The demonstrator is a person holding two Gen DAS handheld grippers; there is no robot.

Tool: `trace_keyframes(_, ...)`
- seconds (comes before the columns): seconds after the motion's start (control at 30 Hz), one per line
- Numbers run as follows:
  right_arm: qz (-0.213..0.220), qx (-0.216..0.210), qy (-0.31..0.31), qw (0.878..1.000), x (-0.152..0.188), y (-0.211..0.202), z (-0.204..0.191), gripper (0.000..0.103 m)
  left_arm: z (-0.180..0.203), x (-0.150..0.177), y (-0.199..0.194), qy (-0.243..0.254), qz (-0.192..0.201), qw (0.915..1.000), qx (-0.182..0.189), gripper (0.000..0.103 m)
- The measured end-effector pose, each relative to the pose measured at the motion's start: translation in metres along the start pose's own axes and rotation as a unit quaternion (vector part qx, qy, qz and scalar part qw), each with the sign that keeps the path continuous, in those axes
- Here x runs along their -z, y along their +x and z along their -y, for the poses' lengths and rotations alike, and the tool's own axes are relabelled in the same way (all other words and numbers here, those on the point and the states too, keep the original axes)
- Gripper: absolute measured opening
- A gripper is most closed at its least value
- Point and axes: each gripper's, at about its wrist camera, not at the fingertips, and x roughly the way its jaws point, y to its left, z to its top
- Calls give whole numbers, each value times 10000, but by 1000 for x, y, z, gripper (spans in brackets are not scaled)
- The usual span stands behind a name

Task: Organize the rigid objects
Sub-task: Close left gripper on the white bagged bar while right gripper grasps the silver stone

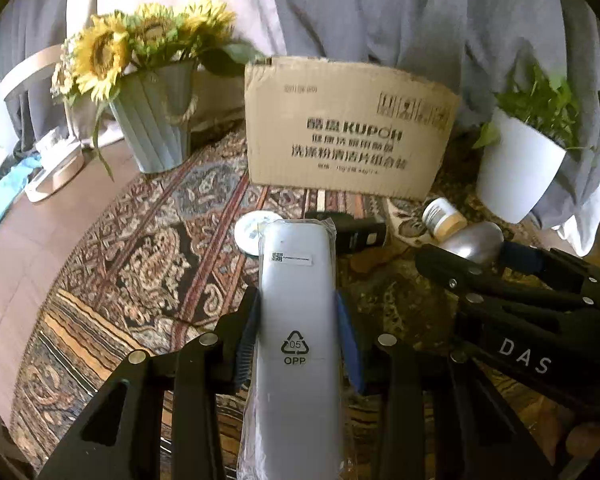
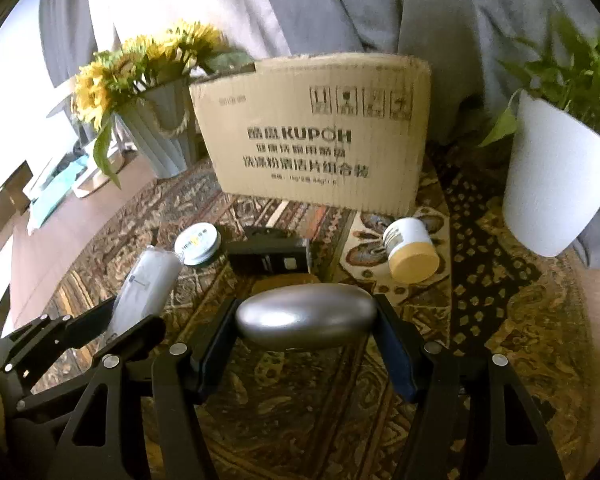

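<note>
- Between the left gripper [image 1: 298,316] fingers sits a long grey plastic-wrapped case [image 1: 296,320], clamped across its narrow width; its long axis runs straight ahead along the fingers, toward the cardboard box [image 1: 348,128].
- Across the right gripper [image 2: 306,316], a smooth silver egg-shaped object [image 2: 306,314] is squeezed end to end, its long axis lying crosswise from left finger to right finger.
- Both held things look lifted clear of the patterned cloth [image 2: 500,320] on the tabletop, near the viewer and well short of the box.
- The box stands upright at the far middle of the tabletop, its printed side facing the grippers and its top out of sight; I judge it the likely place for the objects, so the coming move turns on carrying each load forward and up over its near wall. The two grippers look about equally near it.
- Left on the cloth between grippers and box: a flat round tin [image 2: 198,244] at the left, a black box-like device [image 2: 272,256] in the middle, and a small white jar with a tan lid [image 2: 410,250] tipped on its side at the right.
- Materials: the case is glossy under crinkled film, so it may slip; the silver object is hard, rounded and slick, held only at its curved ends.
- A ribbed pot of sunflowers [image 1: 156,128] stands far left, a white plant pot [image 2: 556,180] far right.
</note>
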Motion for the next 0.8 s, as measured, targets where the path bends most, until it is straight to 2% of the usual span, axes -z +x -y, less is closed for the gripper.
trace_keyframes(0.43, 487, 282, 171, 9983, -13, -55, -22, 67, -17, -29, -50, 224, 557, 9980, 178, 37)
trace_keyframes(0.8, 801, 463, 514, 9944, -29, -87, -39, 67, -32, -61, -73, 450, 787, 9940, 610, 37)
